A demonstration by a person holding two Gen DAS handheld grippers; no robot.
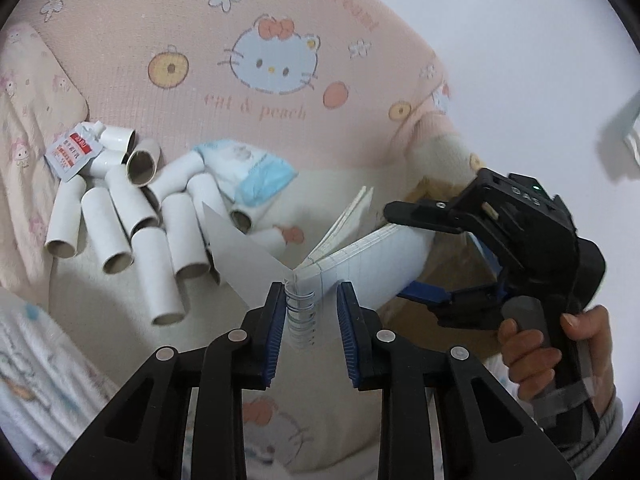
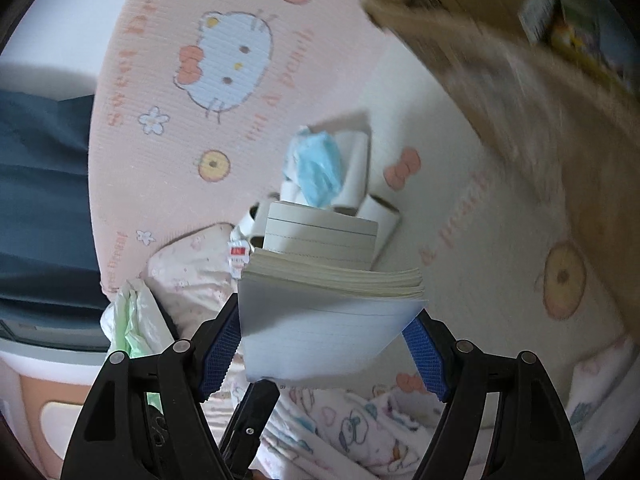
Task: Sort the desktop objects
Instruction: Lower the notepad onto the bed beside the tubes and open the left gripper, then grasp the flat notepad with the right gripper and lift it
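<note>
A white spiral notebook hangs open in the air above the bed. My left gripper has its jaws apart on either side of the wire spiral, with a gap on the right side. My right gripper straddles the notebook's far page block; in the right wrist view the notebook fills the space between its wide-spread blue pads, touching both edges. Several white cardboard tubes, a blue face mask and a small sachet lie on the pink Hello Kitty blanket.
A brown cardboard box with packets inside stands at the right, blurred. A patterned pillow lies at the left. A printed cloth and a crumpled plastic bag lie below the grippers. A white wall is behind.
</note>
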